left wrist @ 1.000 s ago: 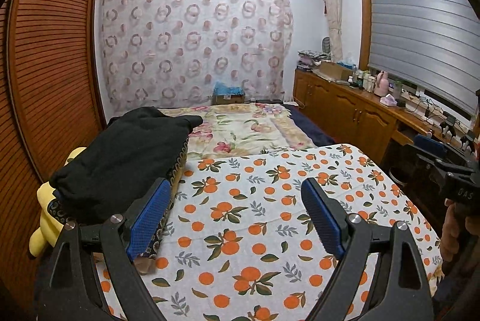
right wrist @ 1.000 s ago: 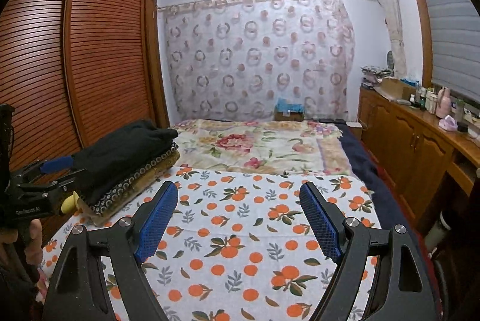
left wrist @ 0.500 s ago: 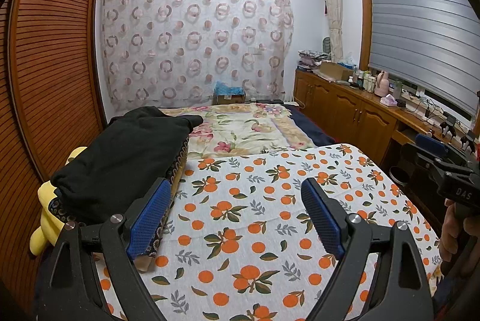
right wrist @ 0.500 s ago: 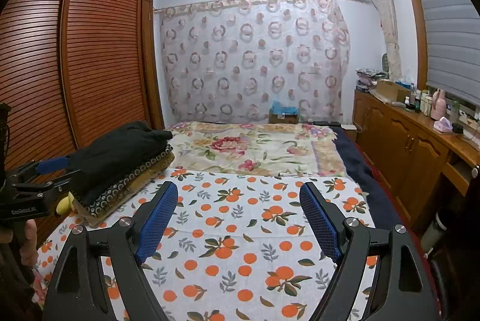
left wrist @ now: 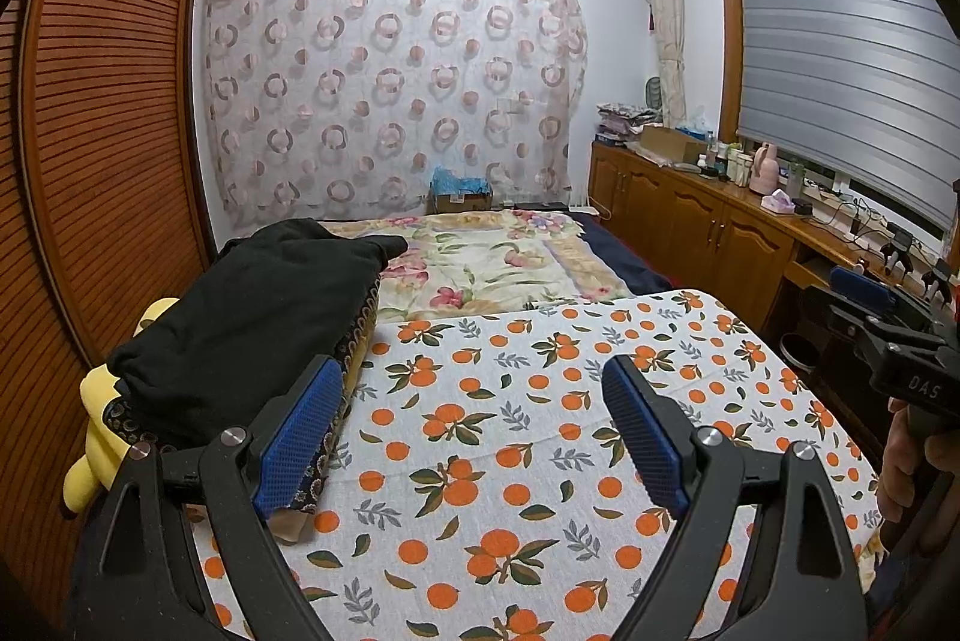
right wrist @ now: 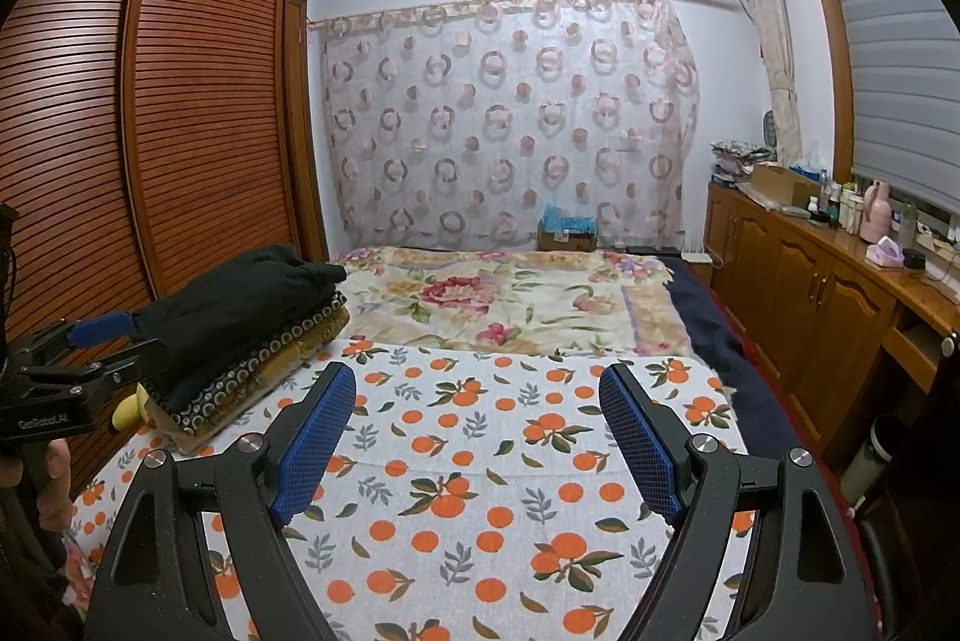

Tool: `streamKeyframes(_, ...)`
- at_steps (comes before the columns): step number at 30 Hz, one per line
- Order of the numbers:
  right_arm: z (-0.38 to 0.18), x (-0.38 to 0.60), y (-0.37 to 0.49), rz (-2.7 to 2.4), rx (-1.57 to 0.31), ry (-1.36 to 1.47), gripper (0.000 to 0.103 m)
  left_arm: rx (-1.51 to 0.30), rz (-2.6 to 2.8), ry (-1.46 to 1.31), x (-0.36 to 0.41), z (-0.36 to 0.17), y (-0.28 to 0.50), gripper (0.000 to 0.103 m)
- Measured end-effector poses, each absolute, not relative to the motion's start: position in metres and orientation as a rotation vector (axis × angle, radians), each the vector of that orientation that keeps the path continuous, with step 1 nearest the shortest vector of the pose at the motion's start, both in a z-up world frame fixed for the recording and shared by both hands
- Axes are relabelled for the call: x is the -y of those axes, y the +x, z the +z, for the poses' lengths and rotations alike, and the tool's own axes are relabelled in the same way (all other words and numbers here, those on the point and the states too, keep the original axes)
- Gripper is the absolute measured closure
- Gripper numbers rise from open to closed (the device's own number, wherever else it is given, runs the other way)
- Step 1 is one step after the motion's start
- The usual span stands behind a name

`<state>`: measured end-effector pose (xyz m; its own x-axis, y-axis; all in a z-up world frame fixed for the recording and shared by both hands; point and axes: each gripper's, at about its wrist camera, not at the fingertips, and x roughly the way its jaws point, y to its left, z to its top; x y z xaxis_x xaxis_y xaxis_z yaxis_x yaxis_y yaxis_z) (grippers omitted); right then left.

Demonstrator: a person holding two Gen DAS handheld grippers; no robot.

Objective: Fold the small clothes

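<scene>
A stack of folded clothes with a black garment [left wrist: 252, 317] on top lies at the left edge of the bed, on a patterned cloth; it also shows in the right wrist view [right wrist: 240, 305]. My left gripper [left wrist: 474, 425] is open and empty, held above the orange-print sheet [left wrist: 516, 401], its left finger beside the stack. My right gripper [right wrist: 474, 431] is open and empty above the same sheet [right wrist: 480, 461]. Each gripper shows at the edge of the other's view: the right one [left wrist: 882, 317], the left one [right wrist: 90, 347].
A yellow soft toy [left wrist: 99, 431] sticks out under the stack. A floral blanket [left wrist: 498, 263] covers the far half of the bed. A slatted wardrobe [right wrist: 150, 113] stands left, a wooden cabinet [left wrist: 708, 227] with bottles right, a cardboard box [left wrist: 459, 197] by the curtain.
Both grippers stay open and empty. The right wrist view has tilted up slightly; the left view is nearly unchanged.
</scene>
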<state>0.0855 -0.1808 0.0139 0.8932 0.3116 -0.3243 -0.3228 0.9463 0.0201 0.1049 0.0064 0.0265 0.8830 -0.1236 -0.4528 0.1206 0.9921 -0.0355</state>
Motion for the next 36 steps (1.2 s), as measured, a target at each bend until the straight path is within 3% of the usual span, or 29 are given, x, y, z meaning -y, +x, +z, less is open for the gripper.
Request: streamKeyframes(36, 0.013, 0.192, 0.088, 0.334, -0.323, -0.042, 0.018, -0.469, -0.127, -0.004, -0.004, 0.022, 0.104, 0.014)
